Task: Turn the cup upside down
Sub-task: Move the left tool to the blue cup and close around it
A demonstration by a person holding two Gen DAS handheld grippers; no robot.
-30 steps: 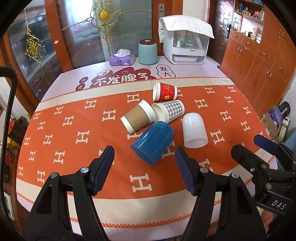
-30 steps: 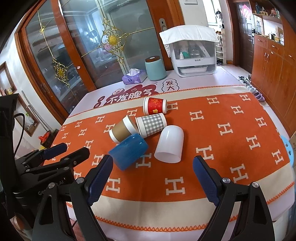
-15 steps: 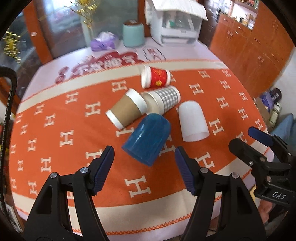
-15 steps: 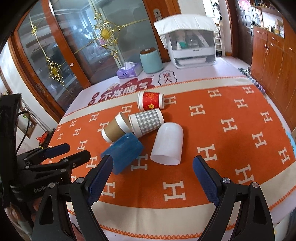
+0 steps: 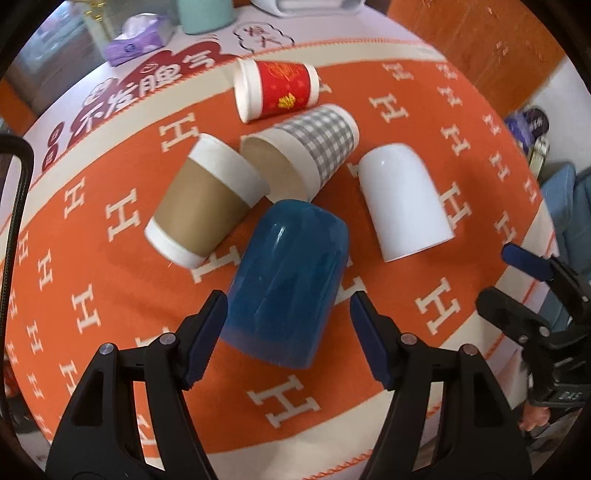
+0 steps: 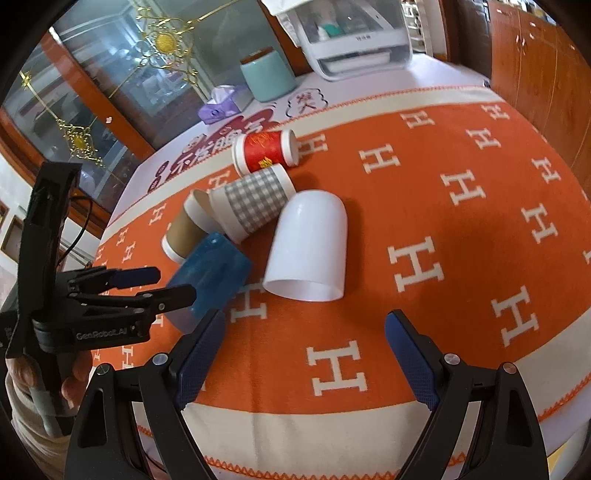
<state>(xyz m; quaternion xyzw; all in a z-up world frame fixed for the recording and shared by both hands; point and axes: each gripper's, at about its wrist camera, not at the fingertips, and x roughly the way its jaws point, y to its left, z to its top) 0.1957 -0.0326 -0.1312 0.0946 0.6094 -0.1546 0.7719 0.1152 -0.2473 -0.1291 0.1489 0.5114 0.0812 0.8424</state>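
Several cups lie on their sides on the orange tablecloth (image 5: 110, 295). A blue translucent cup (image 5: 288, 280) lies with its mouth toward me; it also shows in the right wrist view (image 6: 210, 277). My left gripper (image 5: 288, 332) is open, its fingers on either side of the blue cup's mouth end, apart from it. A white cup (image 6: 310, 247) lies just ahead of my right gripper (image 6: 303, 350), which is open and empty. It also shows in the left wrist view (image 5: 402, 199). Brown (image 5: 207, 199), grey-checked (image 5: 314, 144) and red (image 5: 277, 88) paper cups lie behind.
At the table's far side stand a teal canister (image 6: 267, 74), a purple tissue box (image 6: 219, 105) and a white appliance (image 6: 354, 33). Wooden cabinets (image 6: 535, 55) stand to the right. The table's near edge runs just under both grippers.
Both grippers have moved forward and down toward the cups. The left gripper's fingers now flank the blue cup; the right gripper is closer to the white cup. No cup has moved.
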